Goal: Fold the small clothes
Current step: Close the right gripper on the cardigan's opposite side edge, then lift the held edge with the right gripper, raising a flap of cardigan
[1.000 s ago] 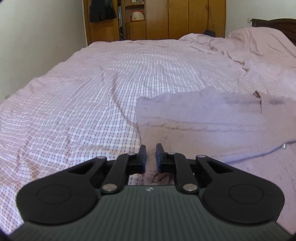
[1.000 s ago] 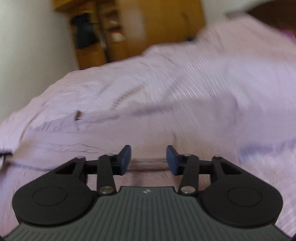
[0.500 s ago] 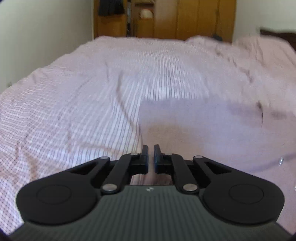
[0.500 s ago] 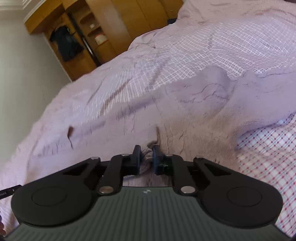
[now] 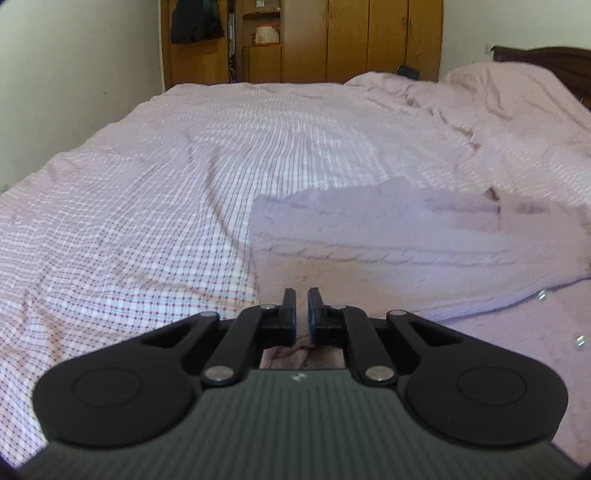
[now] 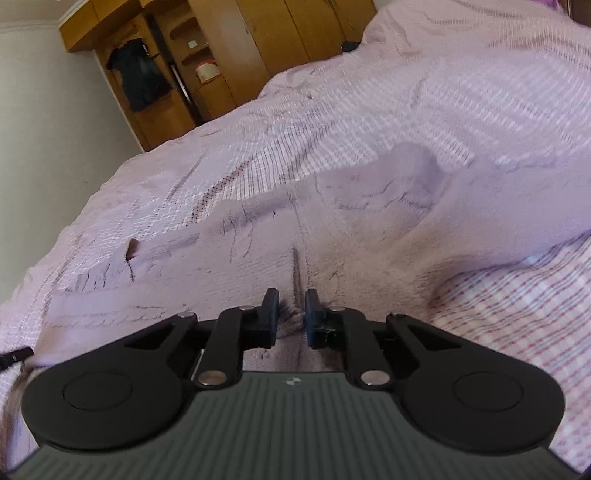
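A bed point(image 5: 155, 206) with a pink checked sheet fills both views, rumpled toward the far side where a heaped cover point(image 5: 498, 99) lies. Behind it stands a wooden wardrobe point(image 5: 351, 37) with a dark garment point(image 5: 197, 20) hanging in an open bay, beside a pale wall point(image 5: 74, 74). A dark headboard point(image 5: 554, 59) shows at the upper right of the left view.

The mauve knitted garment point(image 5: 388, 229) lies spread on the near part of the bed, a fold running across it. The left gripper point(image 5: 301, 314) is pressed nearly together at the garment's near edge; a little cloth shows behind the fingers, but the contact itself is hidden by them. The right gripper point(image 6: 290, 314) pinches a bunched ridge of the garment point(image 6: 332, 229) between its pads.

The garment's right end is cut off in the left view. 2 small shiny specks point(image 5: 542, 294) on it are too small to identify. A dark object point(image 6: 14, 356) at the left edge of the right view is cropped.
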`<state>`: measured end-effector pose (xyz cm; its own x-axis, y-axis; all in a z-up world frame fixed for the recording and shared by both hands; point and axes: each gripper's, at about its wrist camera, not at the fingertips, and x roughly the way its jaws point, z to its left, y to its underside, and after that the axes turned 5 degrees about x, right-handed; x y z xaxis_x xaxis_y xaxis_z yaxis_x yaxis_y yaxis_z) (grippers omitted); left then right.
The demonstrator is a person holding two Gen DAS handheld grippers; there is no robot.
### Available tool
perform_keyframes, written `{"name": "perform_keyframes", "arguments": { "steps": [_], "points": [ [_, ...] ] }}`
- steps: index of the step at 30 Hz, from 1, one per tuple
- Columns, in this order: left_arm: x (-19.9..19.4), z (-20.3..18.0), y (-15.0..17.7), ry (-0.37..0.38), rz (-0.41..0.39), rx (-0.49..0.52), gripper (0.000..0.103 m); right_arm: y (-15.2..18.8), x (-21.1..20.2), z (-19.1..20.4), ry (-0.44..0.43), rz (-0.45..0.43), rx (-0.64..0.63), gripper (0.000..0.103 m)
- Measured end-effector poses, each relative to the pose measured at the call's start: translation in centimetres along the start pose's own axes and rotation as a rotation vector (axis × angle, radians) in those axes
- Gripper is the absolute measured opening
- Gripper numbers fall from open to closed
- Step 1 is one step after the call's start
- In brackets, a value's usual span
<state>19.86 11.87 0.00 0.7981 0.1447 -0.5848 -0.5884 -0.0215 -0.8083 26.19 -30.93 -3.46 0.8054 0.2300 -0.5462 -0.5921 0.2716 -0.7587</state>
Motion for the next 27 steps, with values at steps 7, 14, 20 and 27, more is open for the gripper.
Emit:
{"name": "perform_keyframes", "arguments": {
  "steps": [7, 14, 20, 27],
  "points": [
    [-1.7, -0.8, -1.4, 0.051, -0.051, -0.019, 0.035, 0.0, -4.5, -2.8, 0.041, -0.220, -0.054, 0.103],
    [-1.7, -2.5, -1.4, 0.094, -0.079, 0.052, 0.079, -1.1, -4.5, -4.5, 0.168, -0.220, -0.099, 0.103],
    [-0.6, -2.1, -2.0, 0.083, -0.017, 0.027, 0.080, -2.8, -3.7, -8.8, 0.082, -0.237, 0.012, 0.103],
    [-1.9, -0.8, -1.8, 0.215, -0.122, -0.117, 0.103, -8.0, -6.3, -17.2, 0.180, -0.337, 0.099, 0.103]
  ]
}}
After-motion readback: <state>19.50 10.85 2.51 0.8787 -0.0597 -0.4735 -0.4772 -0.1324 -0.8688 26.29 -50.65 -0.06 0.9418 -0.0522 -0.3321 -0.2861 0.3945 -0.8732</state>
